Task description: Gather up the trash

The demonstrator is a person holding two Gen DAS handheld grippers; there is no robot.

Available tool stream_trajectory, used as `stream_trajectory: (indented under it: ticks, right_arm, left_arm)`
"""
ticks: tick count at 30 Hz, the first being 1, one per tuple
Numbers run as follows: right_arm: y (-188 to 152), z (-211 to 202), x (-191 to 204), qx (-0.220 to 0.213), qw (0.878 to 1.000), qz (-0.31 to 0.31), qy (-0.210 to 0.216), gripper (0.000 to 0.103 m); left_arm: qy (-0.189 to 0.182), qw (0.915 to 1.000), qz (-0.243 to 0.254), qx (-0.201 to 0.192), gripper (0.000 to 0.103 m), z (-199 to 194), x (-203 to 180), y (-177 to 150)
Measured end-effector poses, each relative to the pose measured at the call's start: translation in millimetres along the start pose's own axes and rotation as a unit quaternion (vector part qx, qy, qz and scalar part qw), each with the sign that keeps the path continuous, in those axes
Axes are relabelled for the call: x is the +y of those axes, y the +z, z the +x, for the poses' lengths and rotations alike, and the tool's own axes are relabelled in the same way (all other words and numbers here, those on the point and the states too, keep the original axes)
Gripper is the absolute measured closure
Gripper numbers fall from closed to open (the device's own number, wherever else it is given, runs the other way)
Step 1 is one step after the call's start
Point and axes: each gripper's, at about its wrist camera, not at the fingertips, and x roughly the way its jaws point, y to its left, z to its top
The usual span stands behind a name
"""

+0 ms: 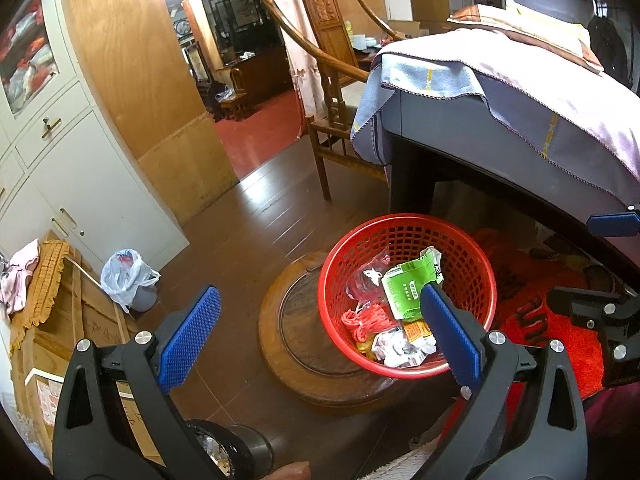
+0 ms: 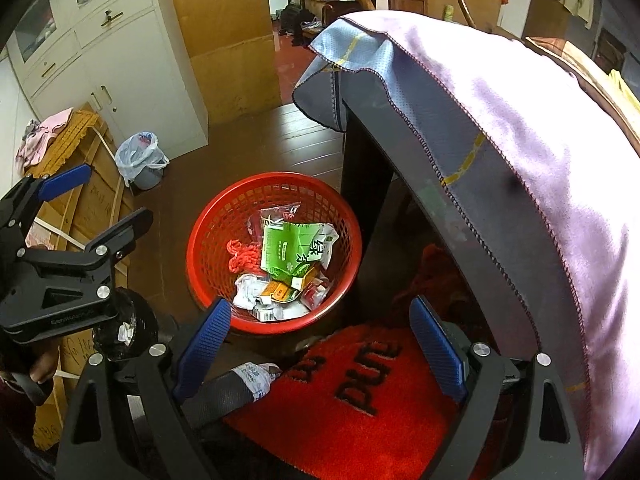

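A red mesh basket (image 1: pixel 472 264) (image 2: pixel 208 240) stands on a round wooden stool (image 1: pixel 280 320) on the floor beside the table. It holds trash: a green carton (image 1: pixel 408 284) (image 2: pixel 288 248), a red string bundle (image 1: pixel 364 320) (image 2: pixel 244 258), clear wrappers and crumpled paper (image 1: pixel 396 348) (image 2: pixel 248 290). My left gripper (image 1: pixel 316 336) is open and empty, above the basket's left side. My right gripper (image 2: pixel 320 344) is open and empty, above the red mat (image 2: pixel 348 420) just in front of the basket.
A dark table draped with a grey-lilac cloth (image 1: pixel 520 92) (image 2: pixel 500 128) overhangs on the right. A small bin with a white plastic bag (image 1: pixel 128 276) (image 2: pixel 142 160) stands by the white cabinet (image 1: pixel 80 184). A wooden chair (image 1: pixel 332 80) stands behind. Cardboard boxes (image 1: pixel 80 320) lie at left.
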Motion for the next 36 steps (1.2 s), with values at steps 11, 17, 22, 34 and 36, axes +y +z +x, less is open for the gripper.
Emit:
stream_trajectory:
  ticks: [11, 17, 22, 34, 36]
  right_arm:
    - [-1.2, -0.7, 0.4, 0.0, 1.0, 0.0, 0.0, 0.014]
    - [-1.1, -0.8, 0.0, 0.0, 1.0, 0.0, 0.0, 0.014]
    - [-1.5, -1.2, 0.1, 0.001, 1.0, 0.0, 0.001, 0.014]
    - [-2.0, -1.4, 0.4, 0.0, 1.0, 0.0, 0.0, 0.014]
    - [-2.0, -1.2, 0.4, 0.0, 1.0, 0.0, 0.0, 0.014]
  left_arm:
    - [0.006, 0.9999, 0.012, 0.002, 0.007, 0.8, -4.1, 0.6]
    - [0.007, 0.9999, 0.015, 0.004, 0.007, 1.6, -4.8, 0.8]
    - [0.007, 0.9999, 0.014, 0.004, 0.007, 1.5, -4.9, 1.0]
    - [0.005, 0.9998, 0.017, 0.005, 0.007, 1.5, -5.9, 1.5]
    - [0.005, 0.9998, 0.017, 0.005, 0.007, 1.6, -6.0, 1.7]
